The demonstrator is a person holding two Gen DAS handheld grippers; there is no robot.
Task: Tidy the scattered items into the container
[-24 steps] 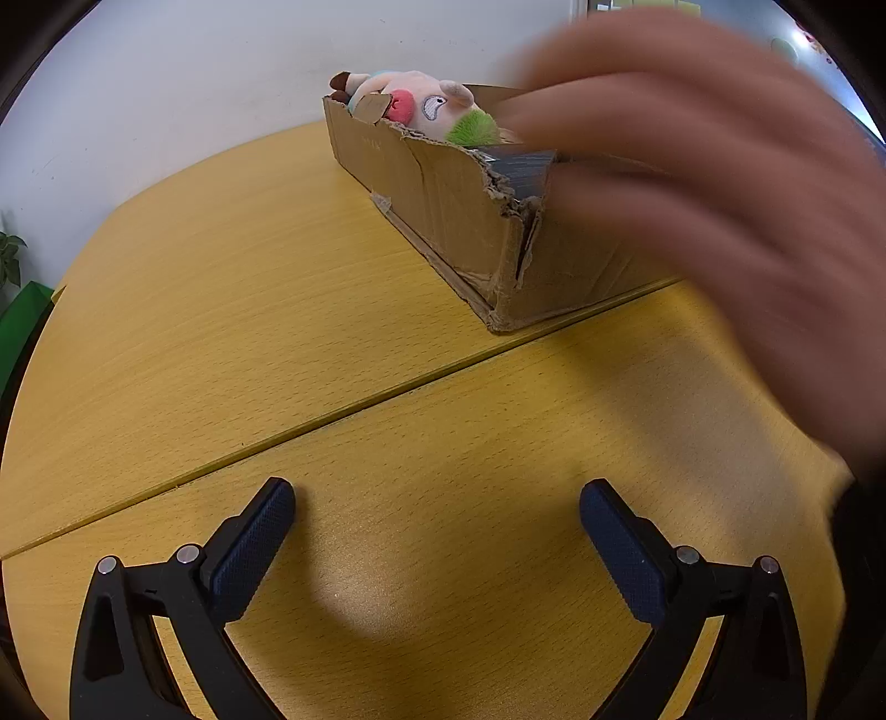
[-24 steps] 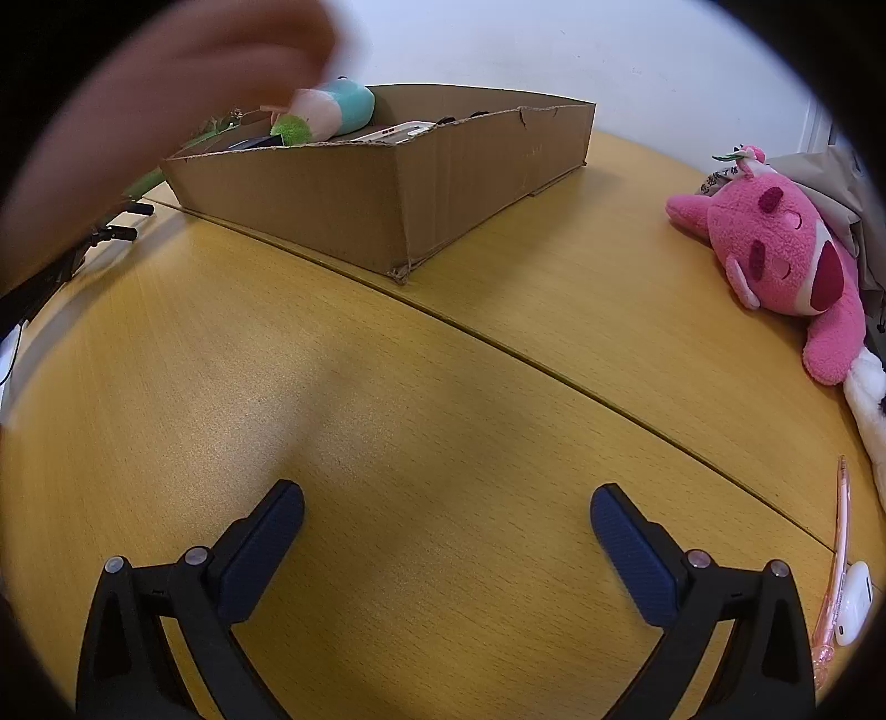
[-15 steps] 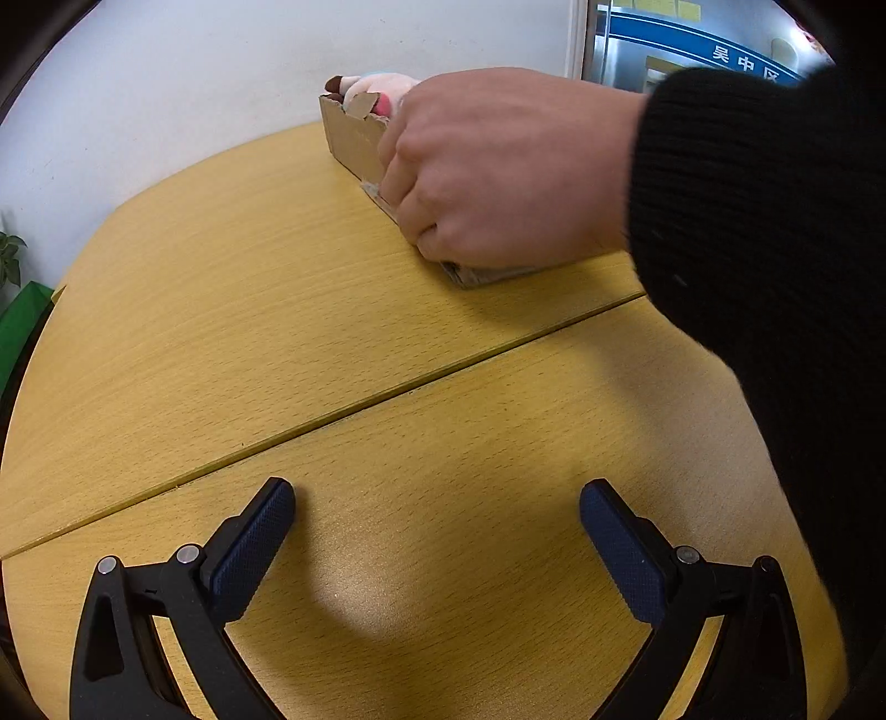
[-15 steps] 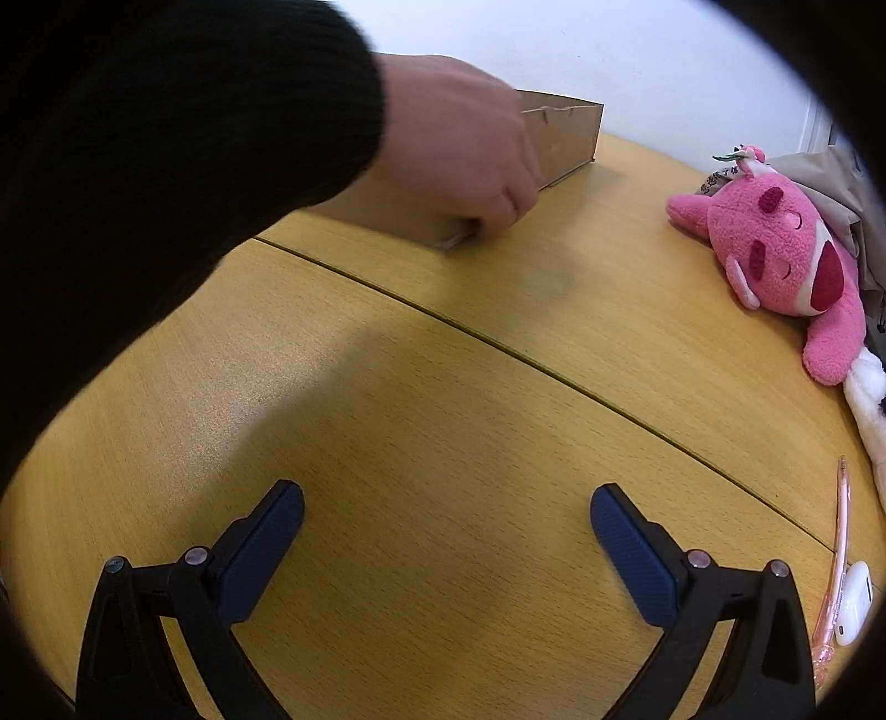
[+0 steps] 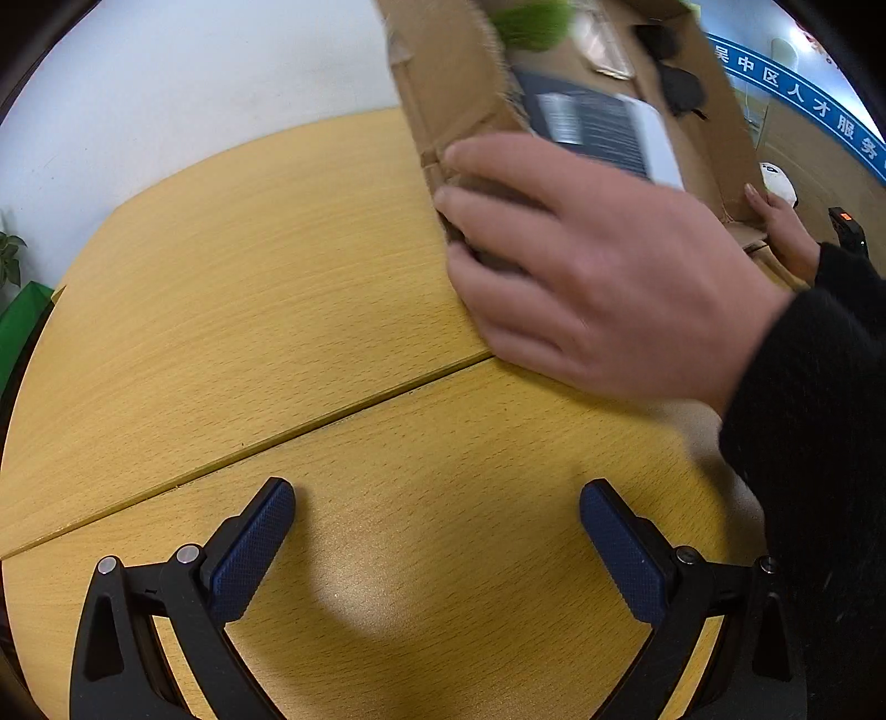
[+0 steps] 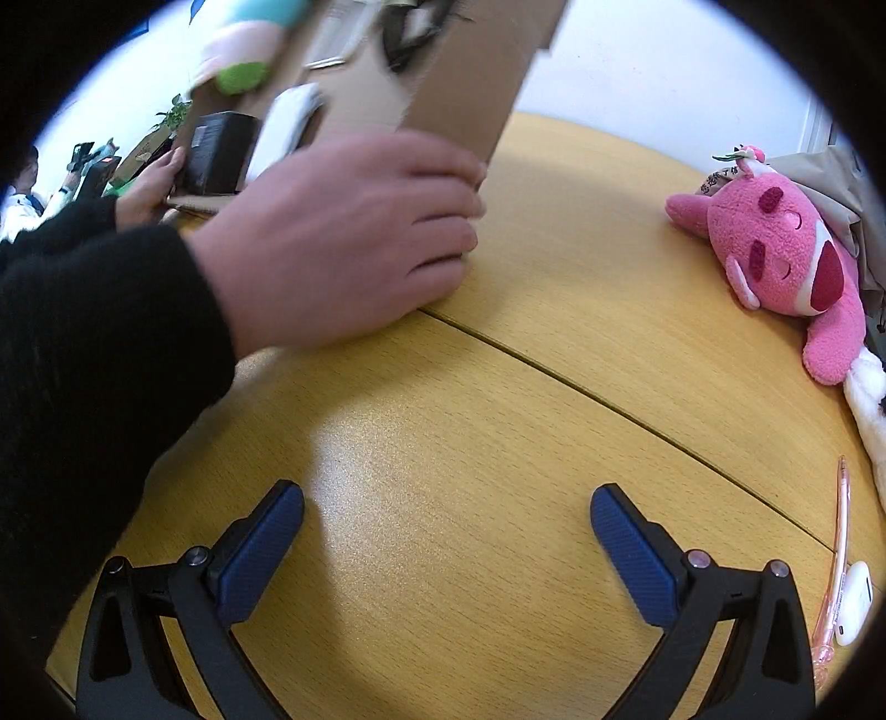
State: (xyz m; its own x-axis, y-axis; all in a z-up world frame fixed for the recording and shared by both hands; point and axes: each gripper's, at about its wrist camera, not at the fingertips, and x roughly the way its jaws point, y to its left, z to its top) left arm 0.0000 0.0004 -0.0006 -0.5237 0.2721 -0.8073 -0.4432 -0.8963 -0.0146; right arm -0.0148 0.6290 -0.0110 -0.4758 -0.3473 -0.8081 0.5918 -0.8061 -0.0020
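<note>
The cardboard box [image 5: 448,83] is tipped steeply, its open side turned toward the cameras. Two bare hands hold it: one hand [image 5: 598,277] clasps the near corner, the other hand [image 5: 781,227] grips the far end. Its lowest edge is hidden behind the near hand, so contact with the table [image 5: 249,310] cannot be confirmed.

Inside the box, blurred by motion, are a dark flat pack with a white edge [image 5: 603,130], a green fuzzy item [image 5: 529,19], small black items [image 5: 678,88] and a pastel soft toy [image 6: 243,50].

Both tools rest low over bare table. The left gripper [image 5: 437,531] is spread wide and holds nothing; the right gripper [image 6: 446,537] is likewise spread and unloaded.

Handling judgement: the box appears light, with torn, flexible walls; support at corners or base is advisable. The pink plush toy [image 6: 786,266], lying near the table's right edge, appears soft and light; a pinch on a limb or ear should hold. The pen [image 6: 833,559] and small white device [image 6: 853,603] look rigid, smooth and prone to slip.
</note>
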